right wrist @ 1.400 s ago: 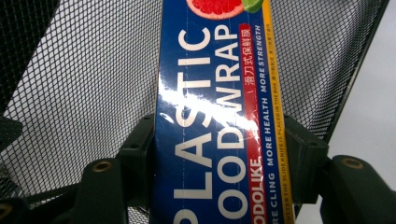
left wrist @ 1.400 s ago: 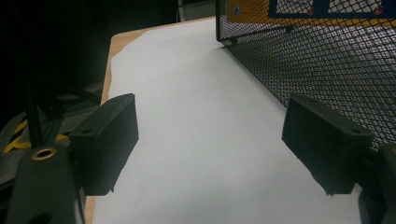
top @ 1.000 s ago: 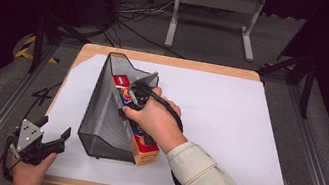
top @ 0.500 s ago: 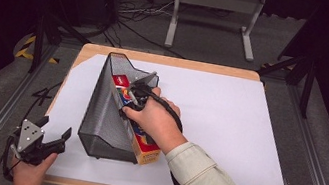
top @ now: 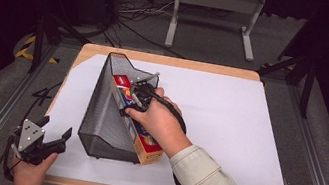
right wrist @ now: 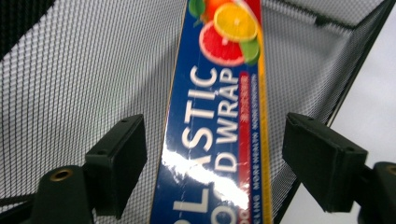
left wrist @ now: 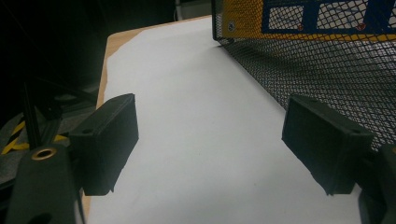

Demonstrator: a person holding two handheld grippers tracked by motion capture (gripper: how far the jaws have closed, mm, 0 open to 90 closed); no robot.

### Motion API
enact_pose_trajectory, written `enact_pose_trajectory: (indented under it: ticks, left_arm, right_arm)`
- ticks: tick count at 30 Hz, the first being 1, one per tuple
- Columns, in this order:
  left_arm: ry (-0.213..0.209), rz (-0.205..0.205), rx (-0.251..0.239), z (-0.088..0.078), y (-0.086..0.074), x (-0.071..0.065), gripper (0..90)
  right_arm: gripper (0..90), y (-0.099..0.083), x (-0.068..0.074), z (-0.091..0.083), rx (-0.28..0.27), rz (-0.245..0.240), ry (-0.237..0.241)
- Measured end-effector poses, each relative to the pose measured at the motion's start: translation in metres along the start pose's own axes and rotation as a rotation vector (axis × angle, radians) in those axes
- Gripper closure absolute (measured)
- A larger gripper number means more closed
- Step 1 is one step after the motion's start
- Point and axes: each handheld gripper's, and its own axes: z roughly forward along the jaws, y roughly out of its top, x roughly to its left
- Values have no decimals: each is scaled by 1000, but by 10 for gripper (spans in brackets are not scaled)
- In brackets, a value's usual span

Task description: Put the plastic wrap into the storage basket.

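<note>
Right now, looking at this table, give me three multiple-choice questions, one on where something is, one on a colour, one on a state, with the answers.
1. Where does the plastic wrap box lie?
A. In the black mesh holder
B. On the floor
C. At the table's far right corner

2. What colour is the sheet that covers the table top?
A. Red
B. White
C. Green

3. How do the right gripper's jaws stand?
A. Pressed shut on the box
B. Shut on nothing
C. Apart, the box between them with gaps on both sides

Answers:
1 A: the high view shows the box leaning inside the mesh holder.
2 B: the sheet looks white in the high view and the left gripper view.
3 C: the right gripper view shows both pads clear of the box; the jaws have just been opening.
</note>
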Motion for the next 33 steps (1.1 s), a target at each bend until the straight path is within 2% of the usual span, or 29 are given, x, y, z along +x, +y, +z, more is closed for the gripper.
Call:
enact_pose_trajectory:
  ticks: [1, 3, 7, 9, 10, 13, 15, 20, 24, 27, 31, 33]
  left_arm:
    - [-1, -1, 0, 0, 0, 0, 191]
    - [0, -1, 1, 0, 0, 0, 191]
    - [-1, 2, 1, 1, 1, 0, 191]
    - [-1, 5, 4, 2, 0, -1, 191]
    - [-2, 5, 5, 2, 0, -1, 191]
    - [-2, 1, 3, 2, 1, -1, 191]
    - [-2, 3, 3, 4, 2, -2, 191]
    - [2, 7, 13, 5, 3, -2, 191]
    - [1, 6, 12, 6, 3, -2, 191]
    - [-4, 7, 12, 7, 3, -3, 191]
    - [-4, 8, 12, 7, 4, -4, 190]
    - [-3, 10, 13, 7, 4, -4, 191]
  right_arm:
    - [218, 0, -1, -3, -24, -5, 7]
    - [218, 0, -2, -4, -38, -10, 14]
    - [216, -1, -4, -17, -151, -61, 40]
    - [216, -2, -6, -22, -187, -67, 53]
    - [216, -4, -8, -29, -224, -79, 75]
    - [216, -6, -11, -36, -249, -84, 93]
    - [216, -11, -15, -48, -295, -107, 112]
    - [216, -17, -21, -62, -328, -107, 145]
    - [206, -29, -38, -79, -335, -94, 178]
    - [207, -35, -44, -85, -339, -98, 180]
    - [204, -49, -68, -99, -352, -94, 197]
    - [204, -55, -80, -103, -349, -76, 212]
